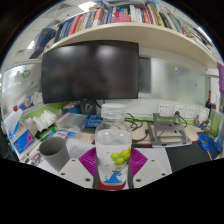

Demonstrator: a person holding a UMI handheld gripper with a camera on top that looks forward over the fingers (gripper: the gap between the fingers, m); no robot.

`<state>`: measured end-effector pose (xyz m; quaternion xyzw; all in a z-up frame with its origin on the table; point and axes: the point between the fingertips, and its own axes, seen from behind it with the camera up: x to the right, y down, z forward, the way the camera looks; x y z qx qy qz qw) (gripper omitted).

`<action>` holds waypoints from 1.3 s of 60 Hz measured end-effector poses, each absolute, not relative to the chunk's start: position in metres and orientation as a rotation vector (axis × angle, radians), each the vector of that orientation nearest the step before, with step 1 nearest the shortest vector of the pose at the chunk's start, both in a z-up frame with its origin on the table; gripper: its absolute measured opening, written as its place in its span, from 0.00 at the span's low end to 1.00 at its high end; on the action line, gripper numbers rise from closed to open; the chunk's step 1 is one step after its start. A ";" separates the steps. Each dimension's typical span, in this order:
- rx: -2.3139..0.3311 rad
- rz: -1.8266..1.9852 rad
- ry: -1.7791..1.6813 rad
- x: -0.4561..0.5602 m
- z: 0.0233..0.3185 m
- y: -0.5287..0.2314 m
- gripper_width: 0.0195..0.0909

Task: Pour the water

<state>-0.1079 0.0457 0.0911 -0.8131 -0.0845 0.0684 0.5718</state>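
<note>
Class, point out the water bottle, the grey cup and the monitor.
water bottle (pixel 114 145), gripper view, on its clear body between the tongs.
grey cup (pixel 53 152), gripper view, on its side wall.
monitor (pixel 90 70), gripper view, on its dark screen.

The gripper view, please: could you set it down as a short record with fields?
held item: clear water bottle with white cap, upright
gripper: jaws closed on the bottle, pink pads either side
cup: grey cup, upright, left of the bottle, apart from it
behind: dark monitor, bookshelf above
pouring: not yet begun
</note>
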 end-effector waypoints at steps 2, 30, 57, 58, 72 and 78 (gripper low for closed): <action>-1.904 0.158 -0.195 -0.107 0.087 0.046 0.28; -1.870 0.080 -0.209 -0.112 0.071 0.039 0.43; -2.107 -0.008 0.037 -0.090 0.074 -0.048 0.89; -2.112 -0.008 0.048 -0.090 0.079 -0.052 0.89; -2.095 -0.068 0.113 -0.093 0.151 -0.094 0.88; -2.062 -0.077 0.127 -0.095 0.174 -0.101 0.88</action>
